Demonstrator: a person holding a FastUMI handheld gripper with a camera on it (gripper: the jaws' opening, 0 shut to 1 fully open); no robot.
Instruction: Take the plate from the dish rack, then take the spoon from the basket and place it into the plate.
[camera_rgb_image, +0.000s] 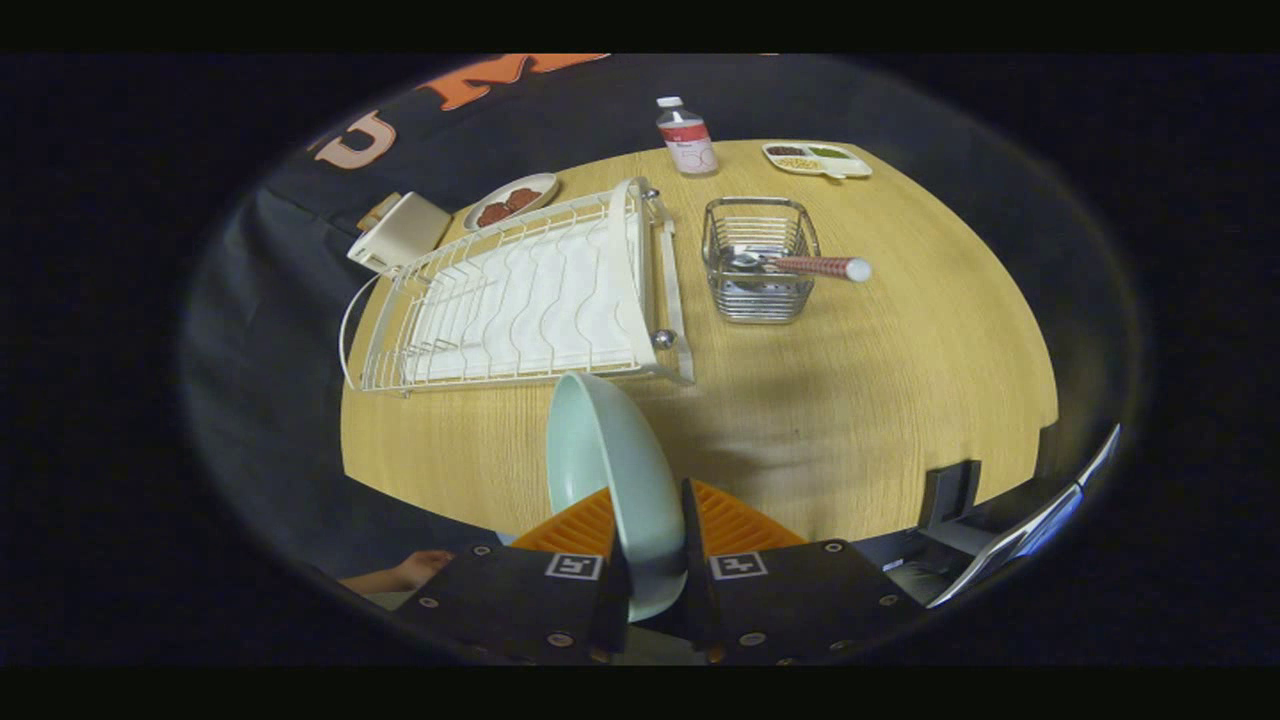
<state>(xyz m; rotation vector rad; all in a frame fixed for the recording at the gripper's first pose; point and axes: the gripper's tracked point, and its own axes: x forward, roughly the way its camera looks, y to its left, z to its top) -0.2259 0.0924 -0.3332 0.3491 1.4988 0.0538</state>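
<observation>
A pale green plate (610, 470) stands on edge between my fingers, held above the wooden table (880, 400). My gripper (650, 530) is shut on its rim, one finger on each face. Beyond the plate lies the white wire dish rack (520, 300), with nothing in its slots. To the right of the rack stands a wire basket (758, 260). A spoon (800, 265) rests in it, its bowl inside and its red patterned handle sticking out over the right rim.
A small bottle (686, 137) and a divided food tray (817, 159) stand at the table's far edge. A plate with brown food (510, 200) and a white box (400, 233) sit behind the rack. A hand (400, 575) shows beside my left finger.
</observation>
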